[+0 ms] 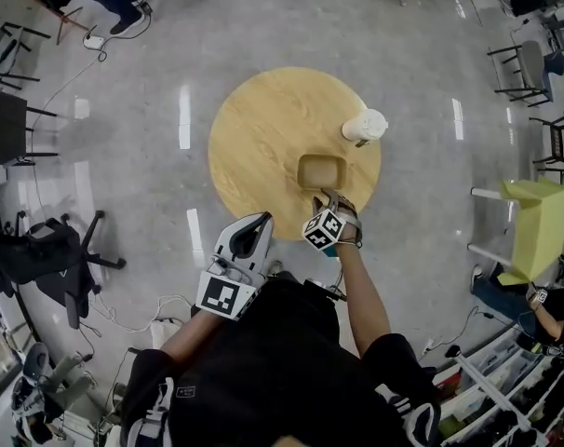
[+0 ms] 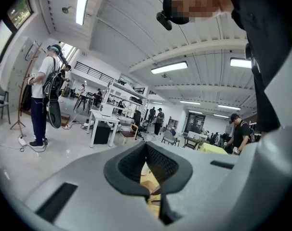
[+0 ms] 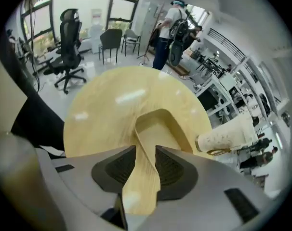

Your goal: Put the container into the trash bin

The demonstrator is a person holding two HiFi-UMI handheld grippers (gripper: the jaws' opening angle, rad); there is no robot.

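Only in the right gripper view is the container (image 3: 160, 129) seen with its near wall between the spread right claw (image 3: 146, 149), which is pointed steeply down. The left claw (image 2: 146, 146), pressed together and empty, is held nearly level, short of the container. The tan, square, smooth-walled container rests on the round wooden surface (image 1: 263, 147), with a paper cup (image 1: 364, 126) just beyond it.

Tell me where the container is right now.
In the head view the container sits at the near right of the round table, just short of the paper cup, its near wall between the right gripper's jaws.
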